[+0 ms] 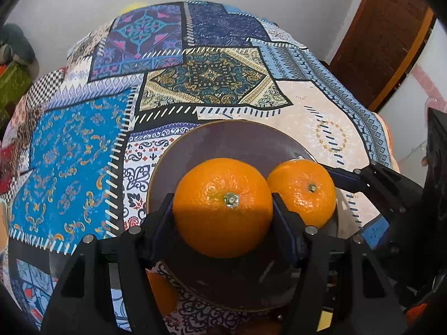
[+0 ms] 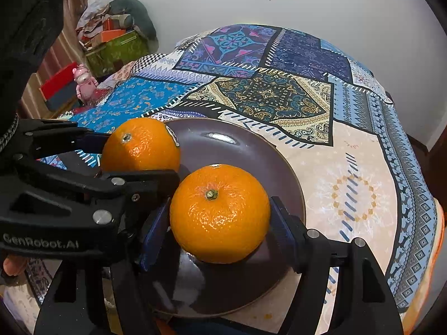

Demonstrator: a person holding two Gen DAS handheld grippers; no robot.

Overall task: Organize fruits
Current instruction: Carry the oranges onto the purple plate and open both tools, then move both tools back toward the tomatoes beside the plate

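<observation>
My left gripper is shut on a large orange, pads pressing both its sides, stem up. My right gripper is shut on a second orange in the same way. Both fruits are over a dark brown plate, side by side and almost touching. Whether they rest on the plate I cannot tell. In the left wrist view the second orange shows to the right over the plate. The right wrist view shows the left gripper with its stickered orange at the left.
A patchwork tablecloth covers the round table. Another orange lies partly hidden under my left gripper, beside the plate. Boxes and a pink toy sit beyond the table's left edge. A wooden door stands at the back right.
</observation>
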